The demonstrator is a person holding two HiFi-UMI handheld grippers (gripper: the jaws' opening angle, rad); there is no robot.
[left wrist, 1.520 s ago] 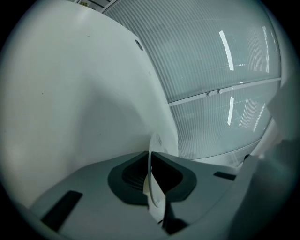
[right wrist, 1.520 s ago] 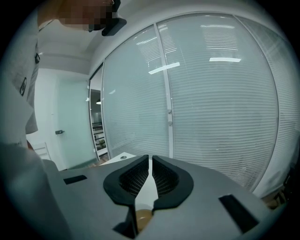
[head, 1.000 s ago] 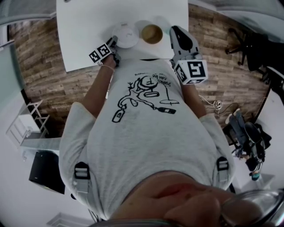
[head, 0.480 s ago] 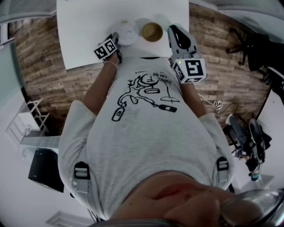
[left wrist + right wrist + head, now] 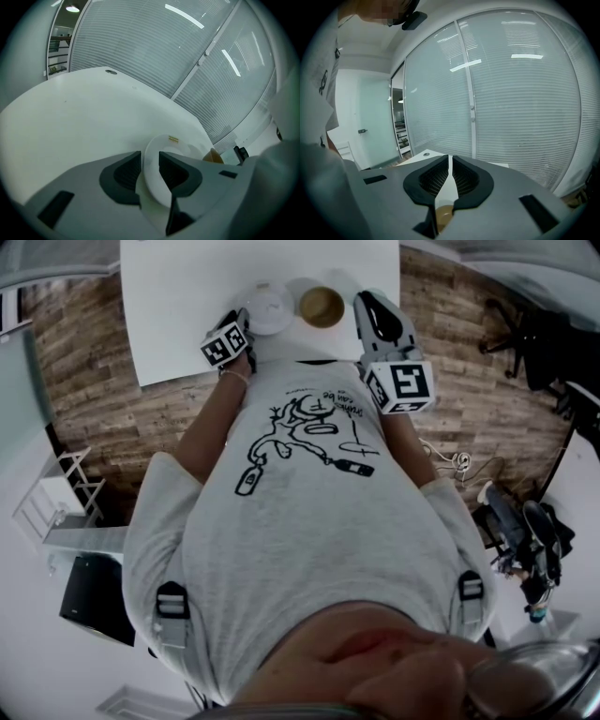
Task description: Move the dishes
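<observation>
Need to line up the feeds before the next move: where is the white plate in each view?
Head view: white plate top centre, at the white table's near edge, between left gripper and brown bowl.
Left gripper view: plate low centre, between its jaws, which have just been opening.
Right gripper view: not in it.
Shared landmark: the white table.

Bright, even indoor light. Light strips (image 5: 183, 16) glare on the glass wall (image 5: 140, 51) beyond the pale counter (image 5: 84, 117). Fisheye bending, dark corners; the left claw (image 5: 150, 154), near the lens, looks soft.
</observation>
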